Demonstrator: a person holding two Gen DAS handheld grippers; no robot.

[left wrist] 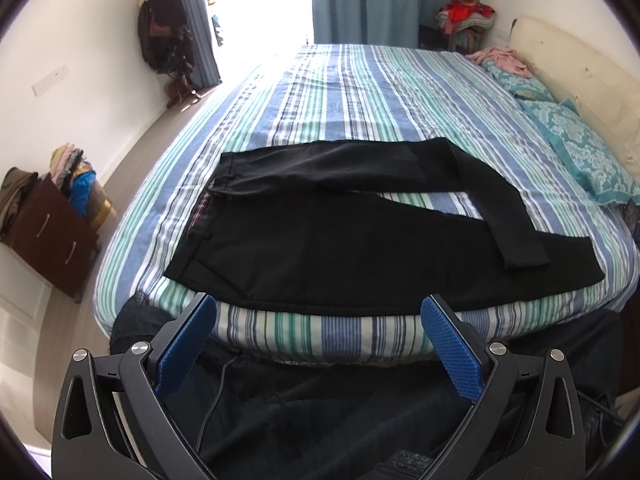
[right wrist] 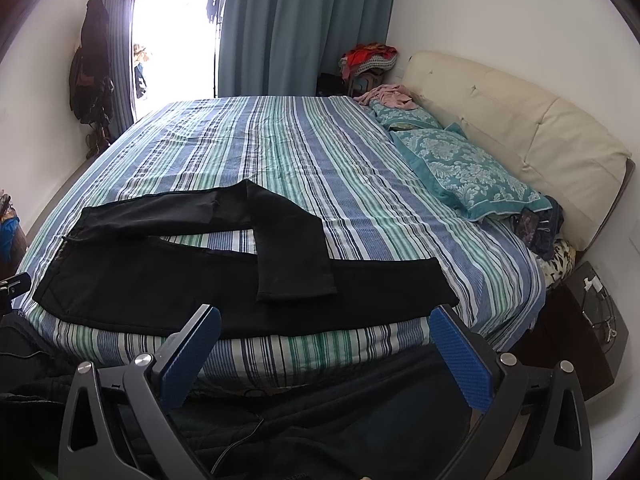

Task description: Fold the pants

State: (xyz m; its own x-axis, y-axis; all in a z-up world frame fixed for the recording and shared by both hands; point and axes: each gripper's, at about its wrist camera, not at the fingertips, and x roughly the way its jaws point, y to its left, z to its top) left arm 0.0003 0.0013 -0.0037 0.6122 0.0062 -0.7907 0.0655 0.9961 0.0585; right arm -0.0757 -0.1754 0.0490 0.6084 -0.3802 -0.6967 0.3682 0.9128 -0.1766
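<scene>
Black pants (left wrist: pixel 320 248) lie flat along the near edge of a striped bed (left wrist: pixel 360 92), waistband to the left. The near leg runs straight to the right; the far leg bends back and crosses over it, its cuff (left wrist: pixel 524 258) resting on the near leg. In the right wrist view the same pants (right wrist: pixel 168 284) show with the crossed cuff (right wrist: pixel 296 290) in the middle. My left gripper (left wrist: pixel 318 306) hangs open just short of the near hem of the pants, holding nothing. My right gripper (right wrist: pixel 326 316) is open too, in front of the bed's edge by the near leg.
Teal patterned pillows (right wrist: pixel 464 168) and a cream headboard (right wrist: pixel 520 120) line the bed's right side. A pink garment (right wrist: pixel 384 94) lies at the far corner. A brown drawer unit (left wrist: pixel 52 232) with piled clothes stands left of the bed. A dark nightstand (right wrist: pixel 584 320) sits at the right.
</scene>
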